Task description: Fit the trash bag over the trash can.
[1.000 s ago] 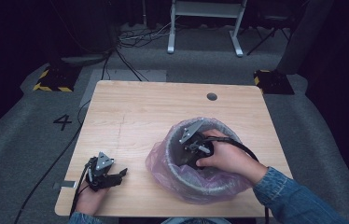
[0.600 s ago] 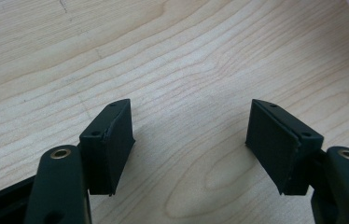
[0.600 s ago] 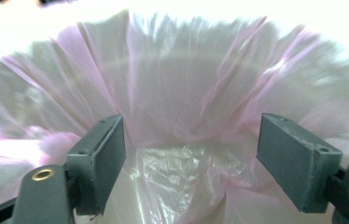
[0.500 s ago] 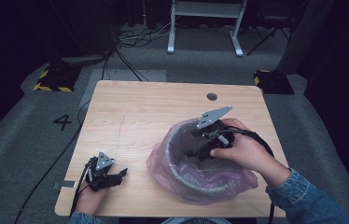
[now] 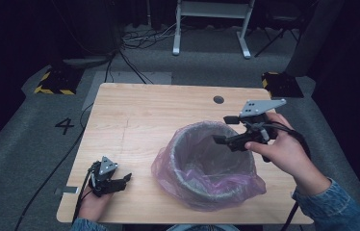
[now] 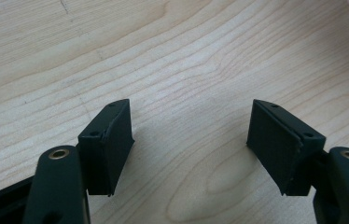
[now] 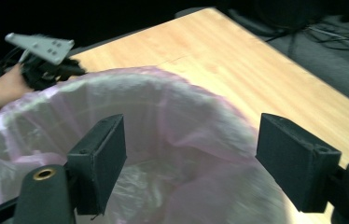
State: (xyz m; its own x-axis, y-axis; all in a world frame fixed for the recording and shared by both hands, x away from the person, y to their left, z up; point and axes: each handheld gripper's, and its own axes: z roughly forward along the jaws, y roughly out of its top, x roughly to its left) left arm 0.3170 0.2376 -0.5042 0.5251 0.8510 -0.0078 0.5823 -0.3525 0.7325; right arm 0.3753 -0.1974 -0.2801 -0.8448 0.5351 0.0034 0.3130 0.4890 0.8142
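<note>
A grey bin lined with a pink plastic bag (image 5: 207, 166) stands on the wooden table (image 5: 144, 115), toward its front right. My right gripper (image 5: 223, 129) hangs open and empty above the bin's far right rim, jaws pointing left. In the right gripper view its jaws (image 7: 191, 149) stand wide over the bag's rim (image 7: 163, 116). My left gripper (image 5: 124, 181) rests at the table's front left corner, open. In the left gripper view (image 6: 191, 135) there is bare wood between its jaws. The left gripper (image 7: 42, 56) also appears beyond the bag in the right gripper view.
A round cable hole (image 5: 218, 99) sits near the table's far edge. A white desk frame (image 5: 212, 24) and cables lie on the floor behind. The floor at left bears a number 4 (image 5: 65, 126). The bag's loose skirt (image 5: 245, 187) spreads over the table's front right.
My right gripper has come up out of the bin and moved right and back, above the rim. Its jaws stay wide apart. The left gripper has not moved.
</note>
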